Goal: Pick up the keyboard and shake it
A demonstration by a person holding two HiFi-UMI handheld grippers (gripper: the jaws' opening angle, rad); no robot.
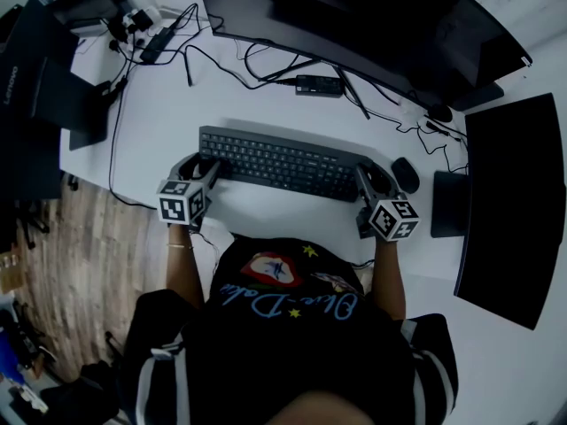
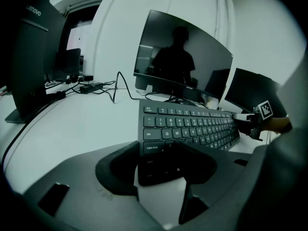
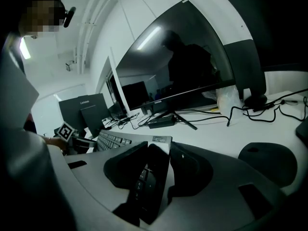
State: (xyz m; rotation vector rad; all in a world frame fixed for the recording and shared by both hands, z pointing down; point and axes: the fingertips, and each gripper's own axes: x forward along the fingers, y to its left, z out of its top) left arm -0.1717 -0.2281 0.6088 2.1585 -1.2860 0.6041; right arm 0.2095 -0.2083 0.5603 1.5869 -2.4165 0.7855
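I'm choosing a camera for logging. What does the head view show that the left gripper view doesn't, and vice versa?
Head view only: the mouse, the wooden floor, the person's shirt. Left gripper view only: lettering on the keys, a person's reflection in the monitor. Both: the keyboard, the monitor, the right hand-held gripper at the keyboard's right end.

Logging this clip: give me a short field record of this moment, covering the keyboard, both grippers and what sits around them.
object: black flat keyboard, over the white desk
left gripper: jaws wide apart, keyboard's left front corner between them, no clamp evident
right gripper: jaws appear closed on the keyboard's right end
keyboard lifted: cannot tell
nearby: black mouse right of the keyboard; dark curved monitor behind it
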